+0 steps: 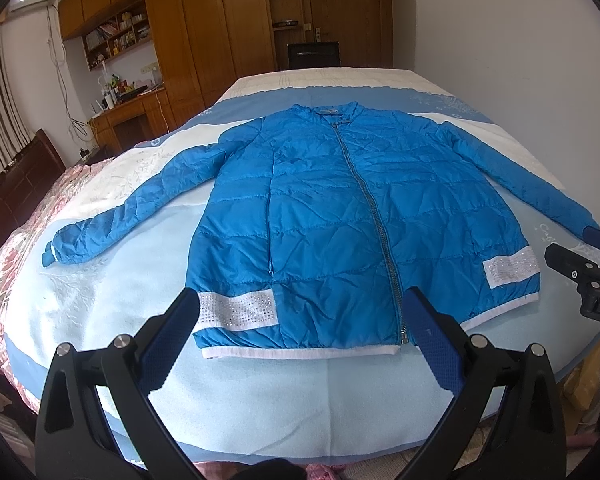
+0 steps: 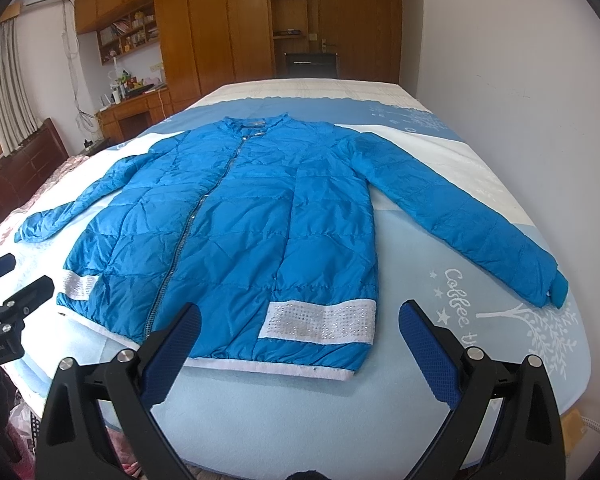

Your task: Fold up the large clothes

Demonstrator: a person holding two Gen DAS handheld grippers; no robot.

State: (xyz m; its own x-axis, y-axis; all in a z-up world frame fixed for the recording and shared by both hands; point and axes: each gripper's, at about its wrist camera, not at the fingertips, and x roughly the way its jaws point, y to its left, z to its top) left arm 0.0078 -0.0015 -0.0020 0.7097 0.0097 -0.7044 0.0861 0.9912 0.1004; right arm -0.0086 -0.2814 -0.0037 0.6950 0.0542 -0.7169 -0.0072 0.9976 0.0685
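A blue quilted jacket [image 1: 332, 216] lies flat and zipped on the bed, front up, collar at the far end, both sleeves spread out to the sides. It has white sparkly bands near its white hem. It also shows in the right wrist view [image 2: 236, 232]. My left gripper [image 1: 300, 312] is open and empty, above the hem's left half. My right gripper [image 2: 300, 328] is open and empty, above the hem's right corner. The right gripper also shows at the right edge of the left wrist view [image 1: 580, 264]; the left gripper shows at the left edge of the right wrist view [image 2: 8, 296].
The bed [image 2: 480, 360] has a light blue and white cover with a tree print. A white wall [image 2: 520, 80] runs along its right side. A dark headboard [image 1: 16, 192] and pink quilt [image 1: 20, 248] are at the left. Wooden wardrobes [image 1: 204, 32] and a desk [image 1: 132, 112] stand beyond.
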